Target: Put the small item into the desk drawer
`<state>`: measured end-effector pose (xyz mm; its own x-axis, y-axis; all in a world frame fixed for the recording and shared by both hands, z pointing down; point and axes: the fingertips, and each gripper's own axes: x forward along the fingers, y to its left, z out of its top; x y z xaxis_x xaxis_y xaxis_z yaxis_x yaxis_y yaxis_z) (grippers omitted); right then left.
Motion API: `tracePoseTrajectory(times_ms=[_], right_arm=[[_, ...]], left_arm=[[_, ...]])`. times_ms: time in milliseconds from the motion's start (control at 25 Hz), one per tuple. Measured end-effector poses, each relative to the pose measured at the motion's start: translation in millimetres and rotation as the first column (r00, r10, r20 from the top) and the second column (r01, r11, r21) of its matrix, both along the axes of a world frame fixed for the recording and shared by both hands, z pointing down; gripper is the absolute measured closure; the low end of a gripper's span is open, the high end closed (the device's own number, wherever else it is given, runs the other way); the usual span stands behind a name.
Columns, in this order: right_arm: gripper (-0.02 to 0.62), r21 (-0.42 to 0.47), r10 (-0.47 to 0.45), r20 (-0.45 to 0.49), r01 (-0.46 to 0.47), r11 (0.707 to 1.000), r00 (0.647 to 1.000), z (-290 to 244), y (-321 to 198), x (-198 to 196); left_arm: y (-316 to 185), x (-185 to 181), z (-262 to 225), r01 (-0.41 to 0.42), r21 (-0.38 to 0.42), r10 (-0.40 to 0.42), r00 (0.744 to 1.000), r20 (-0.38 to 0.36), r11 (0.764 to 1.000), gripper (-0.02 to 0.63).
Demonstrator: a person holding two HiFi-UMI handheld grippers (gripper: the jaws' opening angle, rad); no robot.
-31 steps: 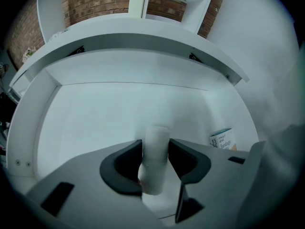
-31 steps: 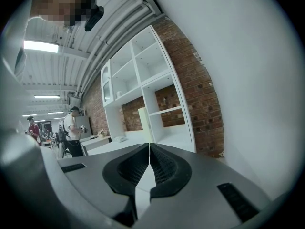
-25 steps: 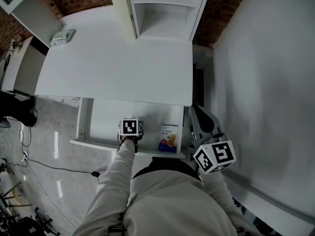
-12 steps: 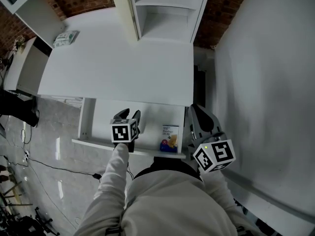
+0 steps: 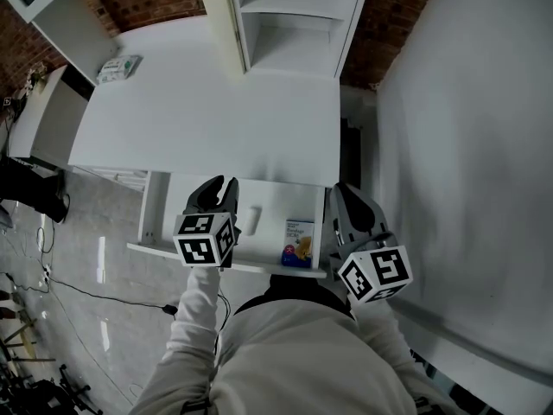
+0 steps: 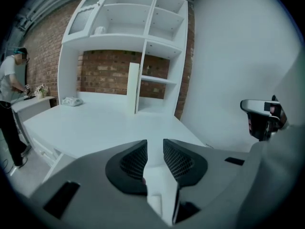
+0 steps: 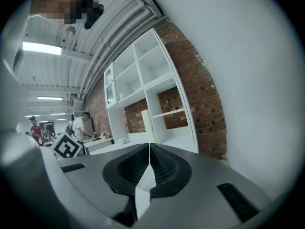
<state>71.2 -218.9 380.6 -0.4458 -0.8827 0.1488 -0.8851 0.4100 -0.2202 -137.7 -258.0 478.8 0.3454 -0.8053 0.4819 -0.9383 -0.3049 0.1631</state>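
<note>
Right of left gripper (image 5: 219,185), empty jaws just closing, small white item (image 5: 251,220) is seated; drawer (image 5: 155,251) is to be pushed squarely, right gripper (image 7: 149,151) clenched.

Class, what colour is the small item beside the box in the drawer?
White: the small item, best in head view.

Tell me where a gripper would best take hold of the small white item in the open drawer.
Across its middle, coming down from above: the small white item lies flat on the drawer floor, elongated front to back, so jaws should probably straddle its narrow width.
</note>
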Motion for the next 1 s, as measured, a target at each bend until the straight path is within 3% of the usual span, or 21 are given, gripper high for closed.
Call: tracePoseTrajectory(times_ms=[480, 1000], right_arm=[[0.566, 0.017, -0.001, -0.007, 0.001, 1.000, 1.000, -6, 6, -6], [0.566, 0.055, -0.004, -0.025, 0.005, 0.998, 1.000, -16, 9, -14]], left_arm=[[11, 4, -75, -0.030, 0.223, 0.028, 1.000, 0.011, 0.974, 0.546], [34, -5, -106, -0.009, 0.329, 0.018, 1.000, -0.023, 0.944, 0.588]])
